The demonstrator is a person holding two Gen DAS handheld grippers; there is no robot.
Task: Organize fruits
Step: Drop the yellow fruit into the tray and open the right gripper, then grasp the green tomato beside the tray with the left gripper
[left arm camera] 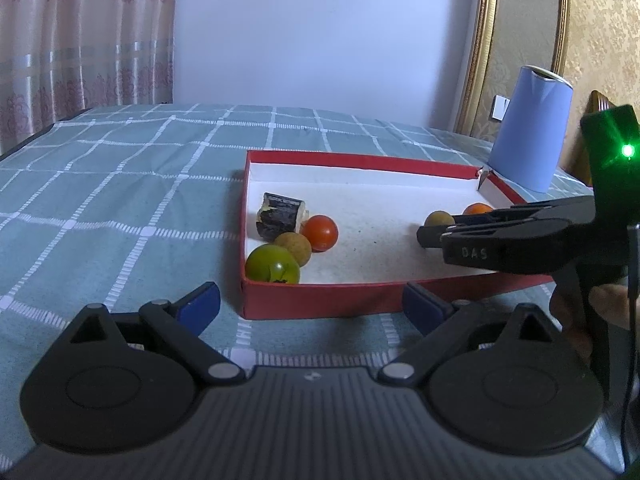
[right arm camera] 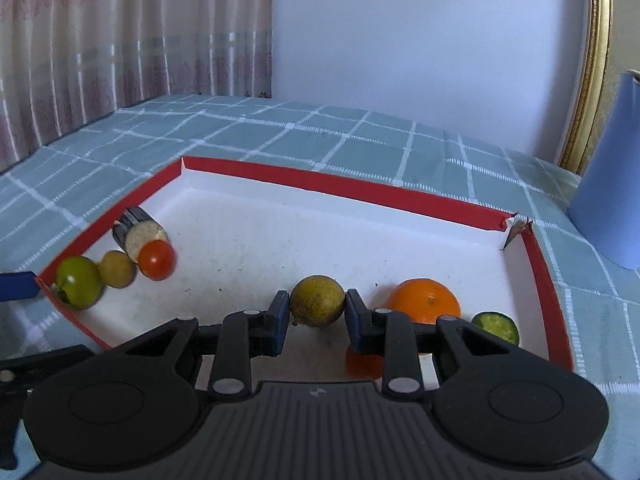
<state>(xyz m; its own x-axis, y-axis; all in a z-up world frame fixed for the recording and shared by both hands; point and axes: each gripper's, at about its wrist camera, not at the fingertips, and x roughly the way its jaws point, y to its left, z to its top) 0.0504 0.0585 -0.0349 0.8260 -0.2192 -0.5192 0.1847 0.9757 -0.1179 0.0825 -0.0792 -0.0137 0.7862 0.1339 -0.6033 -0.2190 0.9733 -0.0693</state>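
Observation:
A red box (left arm camera: 320,302) with a white floor (right arm camera: 320,232) lies on the checked cloth. In its left corner lie a green tomato (left arm camera: 272,266) (right arm camera: 78,282), a brown longan (left arm camera: 294,248) (right arm camera: 117,269), a red tomato (left arm camera: 320,232) (right arm camera: 157,260) and a dark eggplant piece (left arm camera: 280,216) (right arm camera: 138,230). My right gripper (right arm camera: 317,314) (left arm camera: 430,238) is shut on another brown longan (right arm camera: 317,300) (left arm camera: 439,219) just above the box floor. An orange (right arm camera: 425,300) (left arm camera: 477,209), a green fruit (right arm camera: 496,326) and a red fruit (right arm camera: 362,362) lie on the right. My left gripper (left arm camera: 312,304) is open before the box's near wall.
A blue roll (left arm camera: 530,128) (right arm camera: 608,184) stands behind the box's right corner. A gold-framed panel (left arm camera: 484,40) stands by the wall at the right, curtains (left arm camera: 80,32) at the left. The checked cloth (left arm camera: 120,184) stretches left and behind the box.

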